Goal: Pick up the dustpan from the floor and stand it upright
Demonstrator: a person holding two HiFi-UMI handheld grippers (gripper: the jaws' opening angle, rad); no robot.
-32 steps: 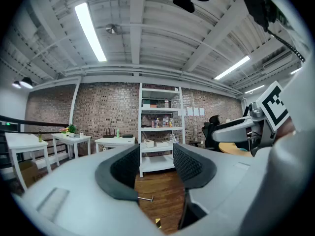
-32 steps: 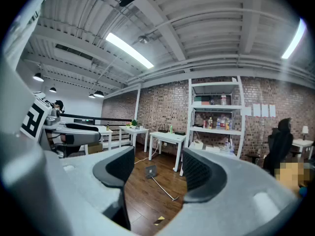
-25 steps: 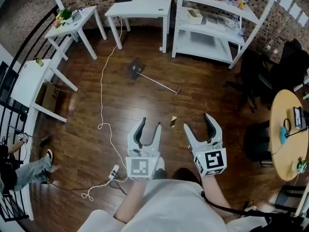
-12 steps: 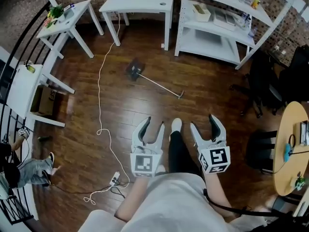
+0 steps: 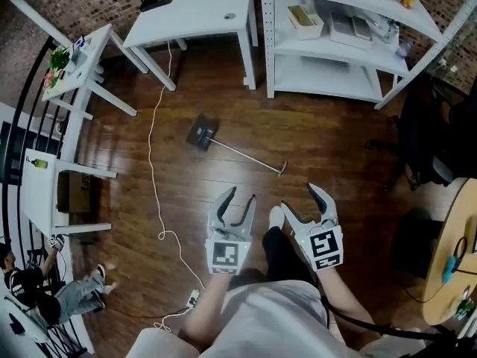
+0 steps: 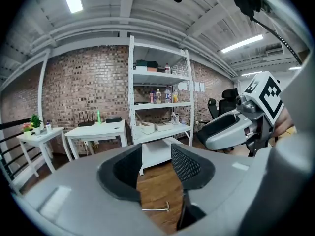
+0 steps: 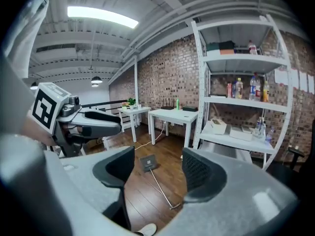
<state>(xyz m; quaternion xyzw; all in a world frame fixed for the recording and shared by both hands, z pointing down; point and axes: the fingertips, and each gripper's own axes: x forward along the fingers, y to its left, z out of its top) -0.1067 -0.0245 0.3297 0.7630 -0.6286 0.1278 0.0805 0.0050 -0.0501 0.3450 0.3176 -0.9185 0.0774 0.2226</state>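
Observation:
The dustpan (image 5: 201, 133) lies flat on the dark wood floor, its thin long handle (image 5: 250, 156) running right and toward me. In the right gripper view the dark pan (image 7: 148, 162) shows between the jaws, far off on the floor. Only the handle's end (image 6: 157, 209) appears low in the left gripper view. My left gripper (image 5: 240, 200) is held in the air well short of the handle end, open by a narrow gap, nothing in it. Beside it my right gripper (image 5: 300, 200) is open wider and also empty. Neither touches the dustpan.
A white shelf unit (image 5: 335, 88) and a white table (image 5: 201, 13) stand behind the dustpan. A white cable (image 5: 153, 148) snakes across the floor at its left. My shoe (image 5: 276, 216) is between the grippers. A black chair (image 5: 428, 140) and a round wooden table (image 5: 455, 259) stand at the right.
The person has stepped toward the dustpan; it sits nearer and lower in the head view. Both grippers travelled forward and down together, a leg and shoe now between them. The left jaws narrowed slightly.

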